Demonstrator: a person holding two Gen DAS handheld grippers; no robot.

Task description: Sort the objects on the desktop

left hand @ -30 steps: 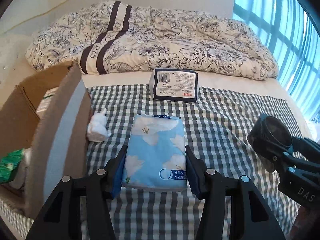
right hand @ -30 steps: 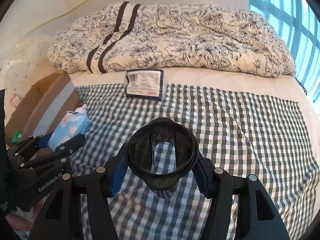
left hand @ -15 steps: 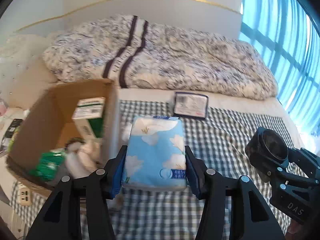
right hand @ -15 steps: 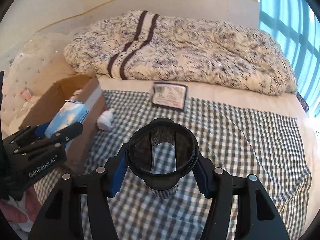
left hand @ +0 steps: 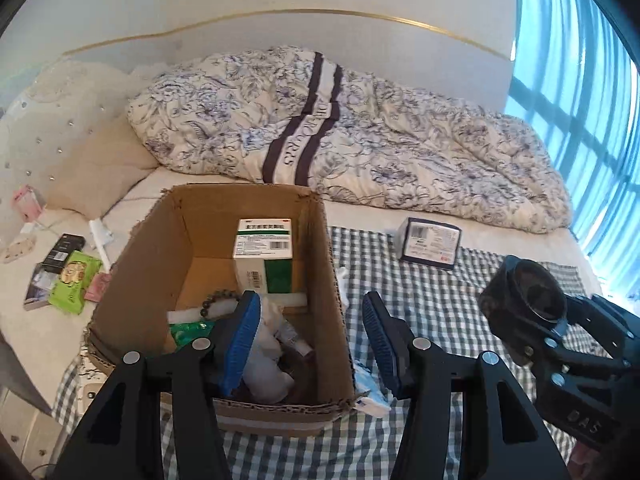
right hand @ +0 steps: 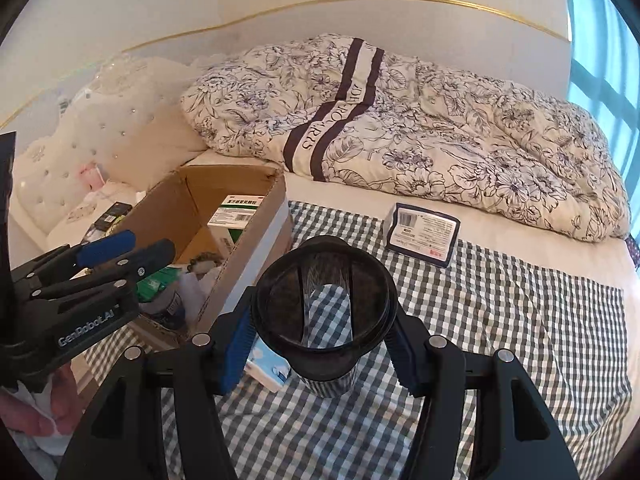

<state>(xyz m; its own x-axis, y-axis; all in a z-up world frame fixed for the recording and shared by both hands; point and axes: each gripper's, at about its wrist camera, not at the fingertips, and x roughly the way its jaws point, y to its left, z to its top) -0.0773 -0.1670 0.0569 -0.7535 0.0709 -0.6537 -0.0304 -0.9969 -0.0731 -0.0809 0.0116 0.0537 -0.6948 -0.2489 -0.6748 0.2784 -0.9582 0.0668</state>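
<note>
Hovering over the cardboard box (left hand: 256,216), the left gripper (left hand: 312,340) hangs with its jaws spread wide and nothing between them, while the blue tissue pack (right hand: 268,368) lies on the checked cloth (right hand: 500,320) just outside the box's near right corner, not inside it. The right gripper (right hand: 320,344) is clamped on a dark tumbler (right hand: 324,312) above the cloth's near edge. A barcoded packet (right hand: 422,232) waits at the far edge, below the floral quilt (right hand: 400,128). The risk: lowering the tumbler from here could land it on the stray pack and tip it, and that pack remains unsorted.
</note>
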